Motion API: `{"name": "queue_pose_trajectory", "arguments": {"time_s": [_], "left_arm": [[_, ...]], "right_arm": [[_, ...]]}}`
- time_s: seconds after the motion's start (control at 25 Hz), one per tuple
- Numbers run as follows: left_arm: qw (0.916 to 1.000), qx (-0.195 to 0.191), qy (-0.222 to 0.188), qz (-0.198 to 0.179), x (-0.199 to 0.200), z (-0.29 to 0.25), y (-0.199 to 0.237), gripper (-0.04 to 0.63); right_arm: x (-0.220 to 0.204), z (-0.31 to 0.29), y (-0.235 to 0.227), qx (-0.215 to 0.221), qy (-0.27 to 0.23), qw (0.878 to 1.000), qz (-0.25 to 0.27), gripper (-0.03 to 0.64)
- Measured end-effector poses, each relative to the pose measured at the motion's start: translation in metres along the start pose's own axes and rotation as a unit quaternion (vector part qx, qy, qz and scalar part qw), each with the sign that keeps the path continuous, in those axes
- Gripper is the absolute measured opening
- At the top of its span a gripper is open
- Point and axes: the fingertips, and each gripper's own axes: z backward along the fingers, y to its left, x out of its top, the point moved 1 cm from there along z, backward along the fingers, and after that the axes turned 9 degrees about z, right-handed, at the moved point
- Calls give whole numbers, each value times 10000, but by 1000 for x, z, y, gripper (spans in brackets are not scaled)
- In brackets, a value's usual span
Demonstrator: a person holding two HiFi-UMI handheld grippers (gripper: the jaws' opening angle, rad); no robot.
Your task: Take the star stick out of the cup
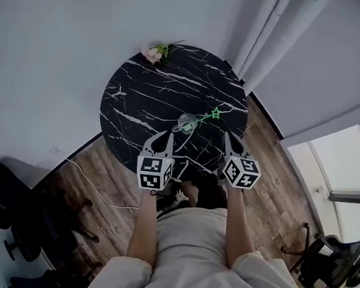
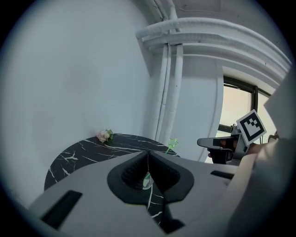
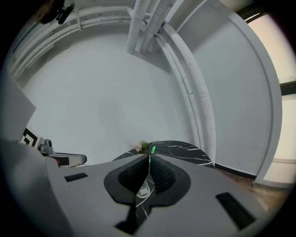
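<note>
Closest to the head camera: white shirt (image 1: 191, 240) and two forearms (image 1: 146, 224), reaching forward above a wooden floor (image 1: 269, 197). Further on, left gripper (image 1: 164, 136) and right gripper (image 1: 228, 138), held over the near edge of a round black marble table (image 1: 140, 100), each with its marker cube toward the body. Between the two tips and a little deeper on the table: clear glass cup (image 1: 186, 123), standing upright, with the green star stick (image 1: 214, 114) inside it, leaning to the right (star end well outside the rim). Neither gripper touching cup or stick. Small bunch of pink flowers (image 1: 155, 52) at the far edge of the table, well apart from the cup.

Left gripper view: dark ribbed pads (image 2: 132, 173) pressed together at the tips, nothing caught between them. Lower down, through the narrow slit, part of the cup (image 2: 146, 180) visible on the table (image 2: 92, 150). Green star of the stick (image 2: 173, 142) rising just right of the tips, flowers (image 2: 104, 135) far at the left, right gripper (image 2: 206, 142) hovering at the right side.

Right gripper view: same state, pads (image 3: 134, 176) closed on each other and empty. Top of the star stick (image 3: 153, 149) showing just above the tips, cup (image 3: 142, 189) seen through the gap under them, flowers (image 3: 141, 146) behind, at the table (image 3: 185, 150) edge. Left gripper (image 3: 76, 159) at the left side.
</note>
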Motion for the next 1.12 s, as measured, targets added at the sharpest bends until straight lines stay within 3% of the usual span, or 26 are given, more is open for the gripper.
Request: {"name": "queue_pose_trajectory", "arguments": {"time_s": [0.16,0.48,1.12], "left_arm": [[9999,-106,-44,-22,8,-4,2,23],[9999,-117,-62,41,14,-9,9,23],[9994,-235,234,-42,17,-61,7,23]], "right_arm": [[2,-4,-1,-88,-27,9999,-48,37],[10,-21,9,132,8,9999,73,37],[9,-66,-2,306,226,9992,-155,38]]}}
